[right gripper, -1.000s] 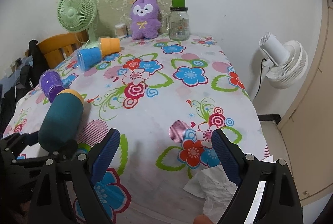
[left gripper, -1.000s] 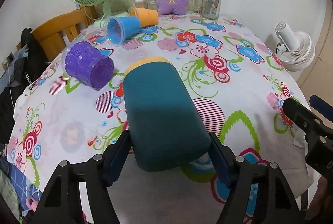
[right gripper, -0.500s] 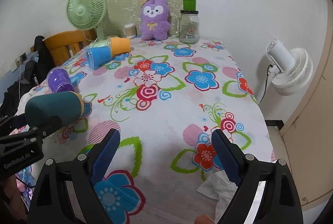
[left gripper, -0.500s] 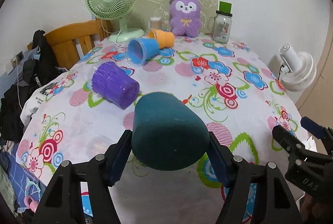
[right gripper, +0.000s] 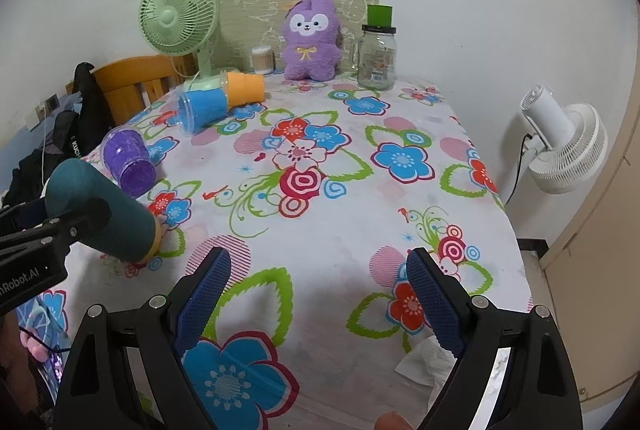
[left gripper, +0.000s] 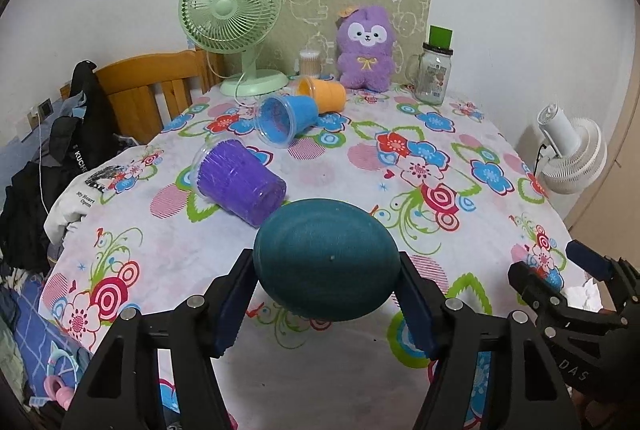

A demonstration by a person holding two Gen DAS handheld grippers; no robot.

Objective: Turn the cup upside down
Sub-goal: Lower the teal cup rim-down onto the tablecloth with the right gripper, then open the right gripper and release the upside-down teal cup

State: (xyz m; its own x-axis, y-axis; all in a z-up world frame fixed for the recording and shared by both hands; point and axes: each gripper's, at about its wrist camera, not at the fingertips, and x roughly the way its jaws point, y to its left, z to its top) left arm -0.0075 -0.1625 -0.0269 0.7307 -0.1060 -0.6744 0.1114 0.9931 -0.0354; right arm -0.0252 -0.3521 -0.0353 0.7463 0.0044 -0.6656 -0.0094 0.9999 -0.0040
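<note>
at the far left a wooden chair (left gripper: 156,86) draped with dark clothes (left gripper: 48,166) stands against the worktop (left gripper: 472,190), so you have little room to swing out that way. the purple cup (left gripper: 240,186) lies on its side near that edge, with the blue cup (left gripper: 286,118) and orange cup (left gripper: 322,94) also on their sides further back, in front of the green fan (left gripper: 230,18). they sit well apart from your working spot, which leaves bare cloth near you for setting down.

your left gripper (left gripper: 326,294) has its jaws clamped on the teal cup (left gripper: 326,262), one pad on each side of the body. from the left wrist view you see only its closed bottom facing the camera; from the right wrist view the teal cup (right gripper: 104,214) is tilted, bottom up and towards you, with its yellowish rim (right gripper: 158,236) pointing down and away, just above or perhaps touching the cloth — you cannot tell which. gripping the sides keeps the mouth free to land flat. in my judgement you are mid-flip: finish the rotation until the rim is level, then lower.

your right gripper (right gripper: 318,290) hangs over the near middle of the worktop with jaws wide apart and nothing between them, out of the cup's way. a crumpled tissue (right gripper: 424,362) lies under it at the near edge. the plush toy (right gripper: 310,38) and glass jar (right gripper: 376,56) stand at the back, and a white fan (right gripper: 564,146) stands off the right side.
</note>
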